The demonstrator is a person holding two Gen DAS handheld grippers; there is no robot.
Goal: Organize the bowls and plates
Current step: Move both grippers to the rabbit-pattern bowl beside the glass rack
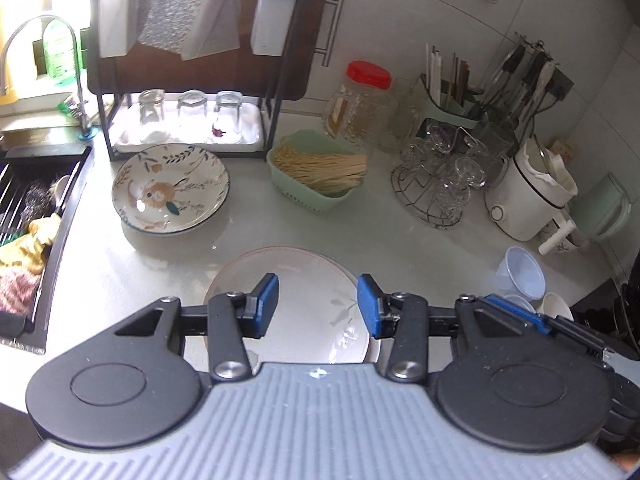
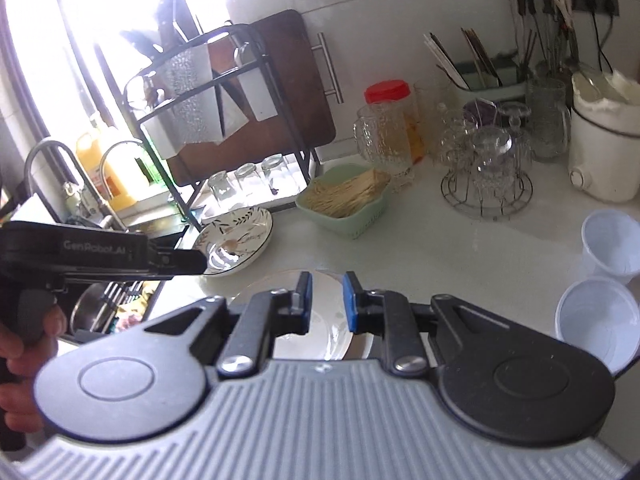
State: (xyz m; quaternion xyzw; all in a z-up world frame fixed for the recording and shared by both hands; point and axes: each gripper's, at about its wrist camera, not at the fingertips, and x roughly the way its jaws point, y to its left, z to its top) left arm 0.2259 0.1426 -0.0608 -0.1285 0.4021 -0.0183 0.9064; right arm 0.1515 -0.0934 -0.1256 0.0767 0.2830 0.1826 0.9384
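A white plate (image 1: 304, 280) with a faint leaf print lies on the counter just under my left gripper (image 1: 318, 306), which is open and empty above it. A floral bowl (image 1: 170, 188) sits further back left, in front of the rack. In the right wrist view my right gripper (image 2: 327, 300) hovers over the same white plate (image 2: 320, 328), its blue pads a narrow gap apart with nothing between them. The floral bowl (image 2: 236, 240) lies beyond, partly behind the left gripper's body (image 2: 100, 254).
A black dish rack (image 1: 188, 80) with upturned glasses stands at the back. A green basket (image 1: 316, 172) of noodles, a red-lidded jar (image 1: 360, 100), a wire glass stand (image 1: 436, 184), a white cooker (image 1: 528, 196) and plastic cups (image 2: 600, 312) crowd the right. The sink (image 1: 32, 216) is left.
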